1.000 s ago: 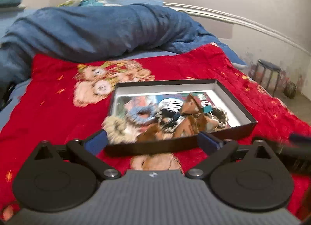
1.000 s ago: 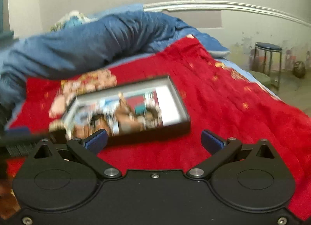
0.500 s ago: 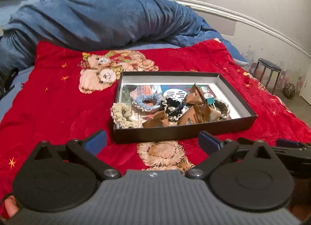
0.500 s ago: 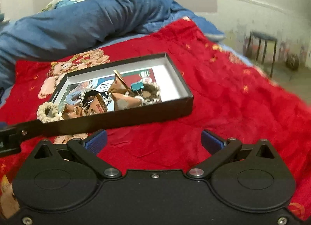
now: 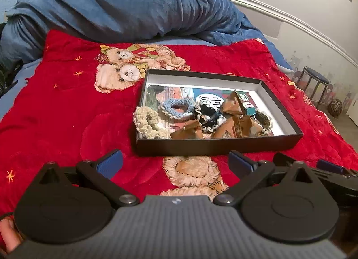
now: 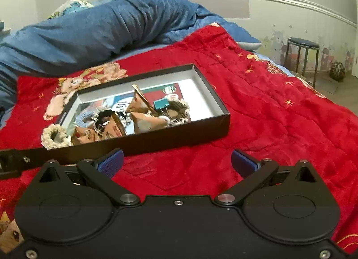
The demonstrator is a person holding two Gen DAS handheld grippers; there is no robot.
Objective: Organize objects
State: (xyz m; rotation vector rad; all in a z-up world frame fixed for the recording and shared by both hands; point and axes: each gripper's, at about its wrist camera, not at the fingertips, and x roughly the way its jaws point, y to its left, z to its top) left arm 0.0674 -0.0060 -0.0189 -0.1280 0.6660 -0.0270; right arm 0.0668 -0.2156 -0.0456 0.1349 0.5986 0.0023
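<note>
A shallow black box [image 5: 214,145] [image 6: 170,137] lies on a red bear-print blanket [image 5: 67,113] [image 6: 279,113]. In it are a blue scrunchie [image 5: 177,107], a cream scrunchie [image 5: 148,121] [image 6: 53,136] at its near left corner, a black scrunchie [image 5: 207,115], brown folded paper pieces [image 5: 237,122] [image 6: 145,120] and a teal binder clip [image 5: 250,110] [image 6: 161,103]. My left gripper [image 5: 175,162] is open and empty, just in front of the box. My right gripper [image 6: 176,162] is open and empty, in front of the box's right end.
A rumpled blue duvet [image 5: 123,13] [image 6: 100,28] lies across the bed behind the blanket. A stool [image 5: 315,84] [image 6: 302,57] and a round dark object [image 6: 337,70] stand on the floor at the right by the wall.
Both grippers pulled back and steadied; the box now looks smaller and farther away. The views have sharpened from blur. Both grippers stay open.
</note>
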